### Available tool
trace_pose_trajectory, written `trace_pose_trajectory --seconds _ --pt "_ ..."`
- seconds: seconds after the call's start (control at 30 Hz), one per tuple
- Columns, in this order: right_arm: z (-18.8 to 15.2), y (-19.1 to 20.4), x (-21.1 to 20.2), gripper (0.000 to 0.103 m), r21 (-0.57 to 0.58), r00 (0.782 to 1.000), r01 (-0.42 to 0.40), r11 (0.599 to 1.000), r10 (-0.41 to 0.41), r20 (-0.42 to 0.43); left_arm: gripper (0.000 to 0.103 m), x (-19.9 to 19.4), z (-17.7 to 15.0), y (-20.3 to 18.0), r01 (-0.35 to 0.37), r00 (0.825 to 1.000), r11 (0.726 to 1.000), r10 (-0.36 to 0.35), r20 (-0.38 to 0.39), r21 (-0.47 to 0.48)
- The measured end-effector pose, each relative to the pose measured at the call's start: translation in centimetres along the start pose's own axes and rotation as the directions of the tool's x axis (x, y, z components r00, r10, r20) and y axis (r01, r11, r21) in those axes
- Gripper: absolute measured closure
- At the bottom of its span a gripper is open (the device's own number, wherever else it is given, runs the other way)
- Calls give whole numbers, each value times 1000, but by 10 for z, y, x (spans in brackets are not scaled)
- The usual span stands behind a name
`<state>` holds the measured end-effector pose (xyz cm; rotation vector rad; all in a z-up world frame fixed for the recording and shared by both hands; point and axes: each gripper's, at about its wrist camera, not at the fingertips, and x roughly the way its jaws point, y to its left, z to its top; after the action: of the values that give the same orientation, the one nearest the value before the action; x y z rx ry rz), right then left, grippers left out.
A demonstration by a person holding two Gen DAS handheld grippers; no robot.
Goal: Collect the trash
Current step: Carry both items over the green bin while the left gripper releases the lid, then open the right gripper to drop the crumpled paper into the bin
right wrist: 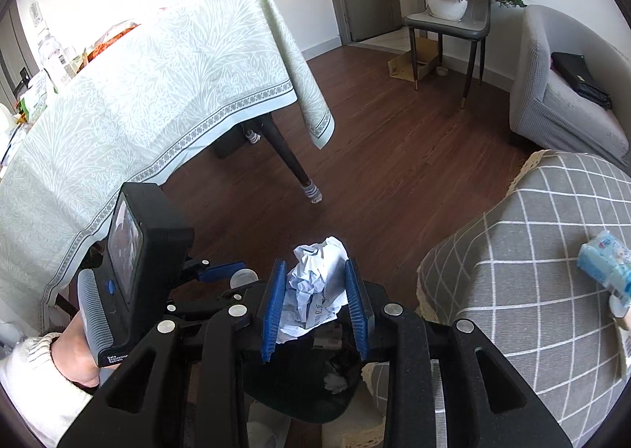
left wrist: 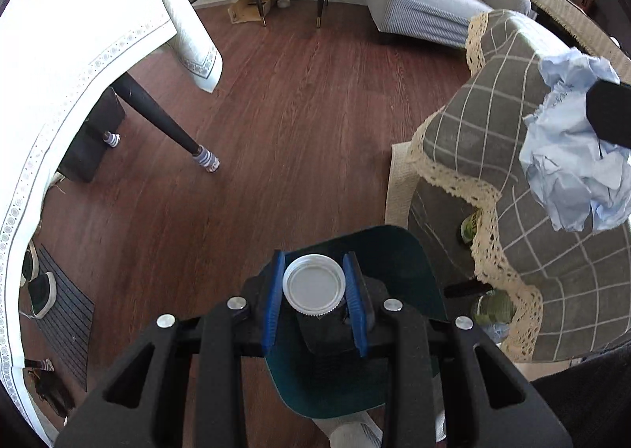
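My left gripper (left wrist: 314, 262) is shut on a dark bottle, its blue pads on either side of the white screw cap (left wrist: 314, 287). It hangs over a dark green bin (left wrist: 414, 262) on the floor. My right gripper (right wrist: 315, 266) is shut on a crumpled ball of pale blue paper (right wrist: 315, 290), also above the bin (right wrist: 292, 381), where a white scrap (right wrist: 335, 383) lies inside. In the left wrist view the same paper ball (left wrist: 572, 164) shows at the right edge. A hand (right wrist: 75, 353) holds the left gripper's handle at the lower left of the right wrist view.
A table with a pale green cloth (right wrist: 157, 93) stands to the left, its leg (left wrist: 157, 112) in a striped sock. A grey checked cloth (right wrist: 532, 270) covers low furniture on the right, with a blue wipes pack (right wrist: 603, 262) on top and bottles (left wrist: 491, 310) beneath. Behind are a sofa (left wrist: 434, 6) and chair (right wrist: 449, 26).
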<state>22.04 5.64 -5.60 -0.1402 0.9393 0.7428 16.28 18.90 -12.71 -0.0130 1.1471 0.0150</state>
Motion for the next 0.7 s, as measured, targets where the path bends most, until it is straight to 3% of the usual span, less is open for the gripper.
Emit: trace_pose_trajectory --seconds 0.27,0.47,0.7 --pt "-8 4 28 72 7 997 -10 1000 11 -73 70 52 -50 9 31 984 1000 -31 -174 -5" --pt "-10 8 45 72 21 994 -23 1000 25 -108 69 74 -68 12 37 972 999 -30 -234 24" --pt "-15 21 63 72 8 989 -22 1000 23 -149 51 82 -83 15 54 967 998 -44 -251 30"
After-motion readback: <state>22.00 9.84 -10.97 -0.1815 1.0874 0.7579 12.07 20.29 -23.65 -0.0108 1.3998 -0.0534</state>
